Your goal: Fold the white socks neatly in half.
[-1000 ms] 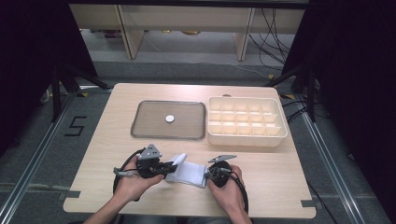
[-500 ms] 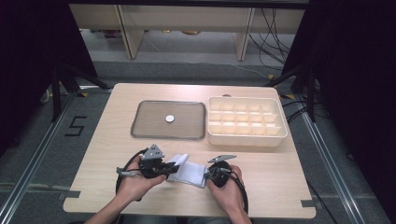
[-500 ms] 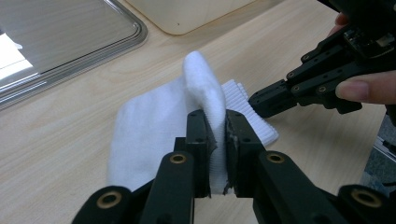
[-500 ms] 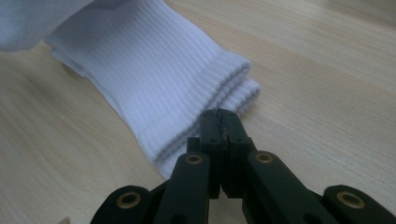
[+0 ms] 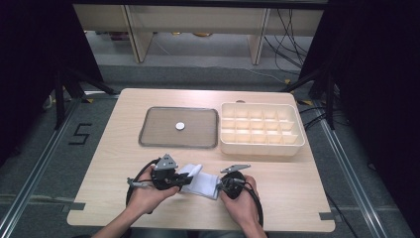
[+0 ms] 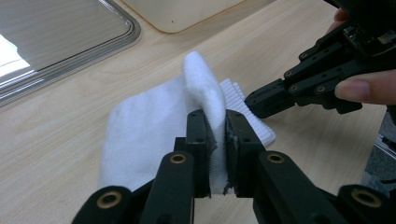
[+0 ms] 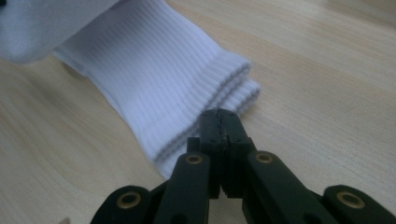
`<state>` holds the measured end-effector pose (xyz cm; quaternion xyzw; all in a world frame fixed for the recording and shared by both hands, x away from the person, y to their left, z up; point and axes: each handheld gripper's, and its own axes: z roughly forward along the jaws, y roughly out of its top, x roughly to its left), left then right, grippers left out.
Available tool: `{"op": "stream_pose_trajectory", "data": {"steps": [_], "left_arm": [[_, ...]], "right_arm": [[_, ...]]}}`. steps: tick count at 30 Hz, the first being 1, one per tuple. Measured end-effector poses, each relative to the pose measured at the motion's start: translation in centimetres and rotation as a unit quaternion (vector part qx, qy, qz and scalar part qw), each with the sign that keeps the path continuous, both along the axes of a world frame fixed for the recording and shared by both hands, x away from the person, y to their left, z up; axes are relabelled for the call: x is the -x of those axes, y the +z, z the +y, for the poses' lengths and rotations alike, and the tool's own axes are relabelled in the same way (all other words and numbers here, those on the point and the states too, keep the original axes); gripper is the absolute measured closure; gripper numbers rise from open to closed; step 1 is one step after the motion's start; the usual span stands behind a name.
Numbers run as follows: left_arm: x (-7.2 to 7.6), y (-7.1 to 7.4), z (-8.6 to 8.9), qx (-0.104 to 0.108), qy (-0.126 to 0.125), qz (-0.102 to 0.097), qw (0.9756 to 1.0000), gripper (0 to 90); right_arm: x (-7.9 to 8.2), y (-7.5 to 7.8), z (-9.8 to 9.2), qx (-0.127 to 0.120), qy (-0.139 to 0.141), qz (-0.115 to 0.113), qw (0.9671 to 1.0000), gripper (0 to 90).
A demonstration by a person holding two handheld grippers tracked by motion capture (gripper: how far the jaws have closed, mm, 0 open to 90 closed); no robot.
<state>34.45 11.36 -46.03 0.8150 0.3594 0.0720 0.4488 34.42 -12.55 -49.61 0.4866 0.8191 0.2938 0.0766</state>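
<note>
Lying near the front edge of the wooden surface (image 5: 297, 198), between the person's two hands, is a white sock (image 5: 202, 179). The left gripper (image 6: 216, 140) has its fingers closed narrowly on a raised fold of the sock's smooth fabric, which stands up between them in the left gripper view; how deep the fold goes between the pads is hidden by the fingers themselves. The right gripper (image 7: 222, 122) has its fingers pressed fully together at the sock's ribbed cuff (image 7: 187, 88). Whether a thin edge of the cuff is pinched between them or the tips merely rest against it cannot be made out, since the black fingers cover that spot. In the high view both grippers are largely covered by the hands, and the sock shows as a small pale patch. The right gripper view cuts off the rest of the sock at its top left corner. Farther back sit a metal tray (image 5: 148, 134) holding a small white round object (image 5: 180, 126), too small to identify, and just beside it a cream compartment box (image 5: 261, 144).
</note>
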Motion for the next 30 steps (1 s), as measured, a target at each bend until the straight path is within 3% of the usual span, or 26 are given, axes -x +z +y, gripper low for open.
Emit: {"op": "stream_pose_trajectory", "data": {"steps": [6, 7, 16, 18, 19, 25, 30], "left_arm": [[-0.2, -0.3, -0.1, -0.002, -0.005, 0.002, 1.0000, 80.8], [-0.2, -0.3, -0.2, -0.002, -0.005, 0.002, 1.0000, 80.8], [-0.3, -0.4, -0.5, -0.015, -0.013, 0.001, 0.9998, 80.7], [-0.2, -0.5, -0.7, -0.010, -0.008, 0.002, 0.9999, 80.8], [-0.3, -0.4, -0.6, -0.019, -0.018, 0.001, 0.9997, 80.8], [-0.3, -0.6, -1.0, -0.015, -0.008, 0.001, 0.9999, 80.8], [-0.4, -0.7, -1.0, -0.024, -0.021, 0.002, 0.9995, 80.8]], "right_arm": [[0.0, 0.0, 0.0, 0.000, 0.000, -0.001, 1.0000, 89.6], [0.1, 0.0, 0.1, -0.011, 0.003, 0.003, 0.9999, 89.6], [0.1, 0.1, 0.0, -0.008, 0.006, 0.004, 0.9999, 89.6], [0.1, 0.1, 0.1, -0.008, 0.005, 0.005, 0.9999, 89.6], [0.1, 0.1, 0.1, -0.008, 0.005, 0.005, 0.9999, 89.6], [0.1, 0.1, 0.1, -0.009, 0.005, 0.003, 0.9999, 89.6], [0.1, 0.1, 0.1, -0.008, 0.005, 0.003, 0.9999, 89.6]]}}
